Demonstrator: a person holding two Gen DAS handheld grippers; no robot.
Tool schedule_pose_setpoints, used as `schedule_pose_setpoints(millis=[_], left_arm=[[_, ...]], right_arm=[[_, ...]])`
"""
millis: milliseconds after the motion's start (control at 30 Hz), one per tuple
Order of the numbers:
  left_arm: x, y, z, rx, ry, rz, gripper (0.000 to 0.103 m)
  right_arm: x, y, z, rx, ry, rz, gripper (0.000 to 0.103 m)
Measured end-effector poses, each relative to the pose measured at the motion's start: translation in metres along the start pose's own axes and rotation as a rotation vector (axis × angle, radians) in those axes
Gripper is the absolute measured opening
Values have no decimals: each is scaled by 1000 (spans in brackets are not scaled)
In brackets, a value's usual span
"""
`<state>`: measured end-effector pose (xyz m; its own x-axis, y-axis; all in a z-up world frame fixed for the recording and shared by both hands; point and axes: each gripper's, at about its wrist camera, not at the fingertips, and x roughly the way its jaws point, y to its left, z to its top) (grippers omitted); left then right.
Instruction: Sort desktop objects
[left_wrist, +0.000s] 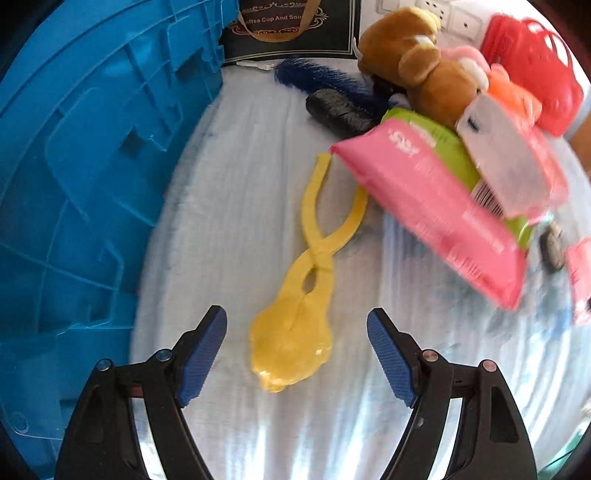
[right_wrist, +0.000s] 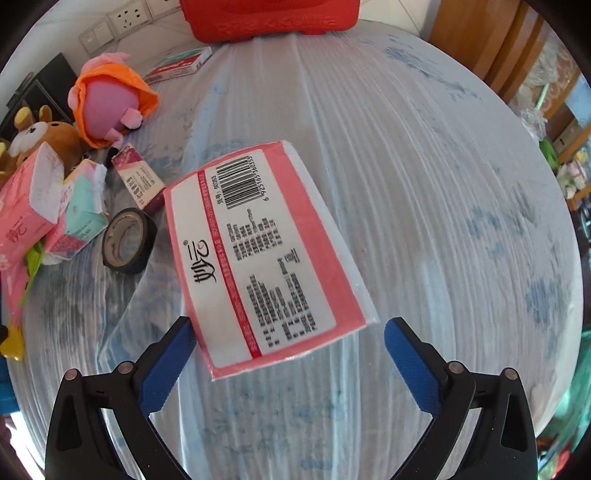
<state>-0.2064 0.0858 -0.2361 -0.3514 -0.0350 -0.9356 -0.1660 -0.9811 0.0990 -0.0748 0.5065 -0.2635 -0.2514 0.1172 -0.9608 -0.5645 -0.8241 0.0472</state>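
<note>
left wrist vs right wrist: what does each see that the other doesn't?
Left wrist only: blue crate, yellow scissor-style tongs, dark blue feather, between-jaws view of the left gripper, jaws open.

Right wrist only: pink tissue pack lying label-up, black tape roll, right gripper, jaws open beside the pack.

Both: brown plush bear, red plastic case, pale tablecloth.

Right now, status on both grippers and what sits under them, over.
Left gripper open over yellow plastic scissor-handled tongs. Right gripper open, pink barcoded tissue pack flat ahead. Black tape roll beside it.
</note>
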Motion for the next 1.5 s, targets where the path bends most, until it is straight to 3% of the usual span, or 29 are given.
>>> schedule_pose_setpoints(millis=[233,433,600,700,833,900,933,1033,1133,1267,1500], left_arm=[[44,9,-8,7,62,-49,79],[39,13,-12,-17,15,-86,68],[37,14,-9,-34,-4,-105,68],[39,15,-7,-50,4,-108,68],[38,12,-6,-45,-10,-117,68],[36,9,-7,-34,-22,-113,63],[35,8,-8,-29,-28,-114,55],[32,6,-10,-27,-14,-109,54],[26,6,-15,-37,-15,-113,54],[7,5,-21,-33,-51,-116,54],[-65,6,-22,-63,-211,-133,53]], right_arm=[[1,6,6,-53,-38,18,103],[4,0,12,-80,-79,4,103],[3,0,18,-173,-135,-15,103],[18,-1,23,-198,-124,0,103],[40,-7,27,-171,-105,45,103],[45,-12,29,-133,-101,74,103],[42,-13,29,-123,-112,78,103],[32,-15,28,-100,-144,99,103],[20,-11,25,-104,-170,67,95],[8,4,12,-136,-171,31,93],[-44,17,-12,-175,-271,76,91]])
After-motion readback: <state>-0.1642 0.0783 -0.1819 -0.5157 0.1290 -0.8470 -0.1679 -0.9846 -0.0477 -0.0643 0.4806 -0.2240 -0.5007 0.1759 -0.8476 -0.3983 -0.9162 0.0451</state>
